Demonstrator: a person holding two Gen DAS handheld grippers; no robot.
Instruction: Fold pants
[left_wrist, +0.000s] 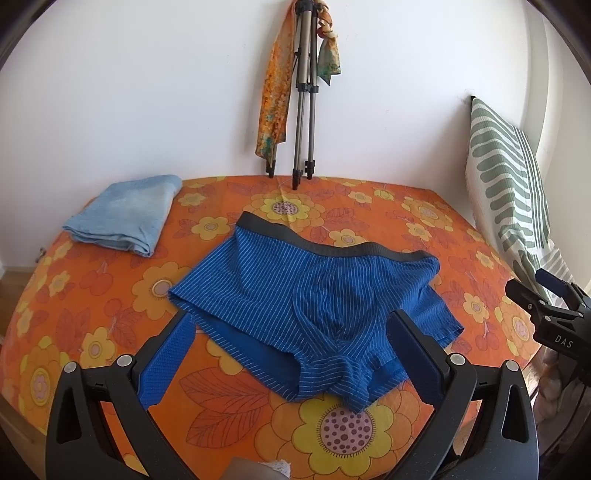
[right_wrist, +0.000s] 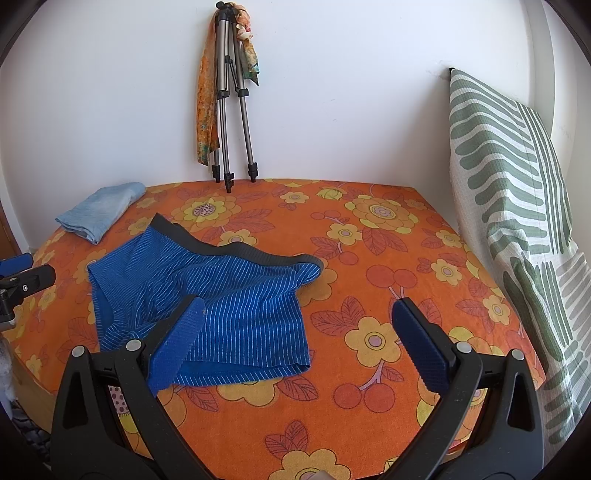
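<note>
White wall backs a table (left_wrist: 92, 369) covered in an orange cloth printed with yellow flowers. Near its far-left corner lies a folded light-blue towel (left_wrist: 122, 218); at the middle of the far edge a tripod (left_wrist: 304, 110) draped with an orange scarf (left_wrist: 275, 99) leans on the wall, and along the right edge stands a green-and-white patterned pillow (right_wrist: 509, 206). The pants (left_wrist: 306, 295), blue striped shorts with a dark waistband, lie spread flat around the table's middle, waistband toward the far edge, leg openings toward the near edge, and no fold is visible in them. The left gripper (left_wrist: 291, 356) hangs over the near hem with its jaws wide apart, the crotch and leg hems between them, holding nothing. The right gripper (right_wrist: 297, 345) is just beside the shorts' right leg, jaws equally wide, its left finger (right_wrist: 177, 347) over the cloth and its right finger (right_wrist: 421, 350) over bare tablecloth. By my judgement the task is at its very start: nothing is gripped, and every fold is left to make.
</note>
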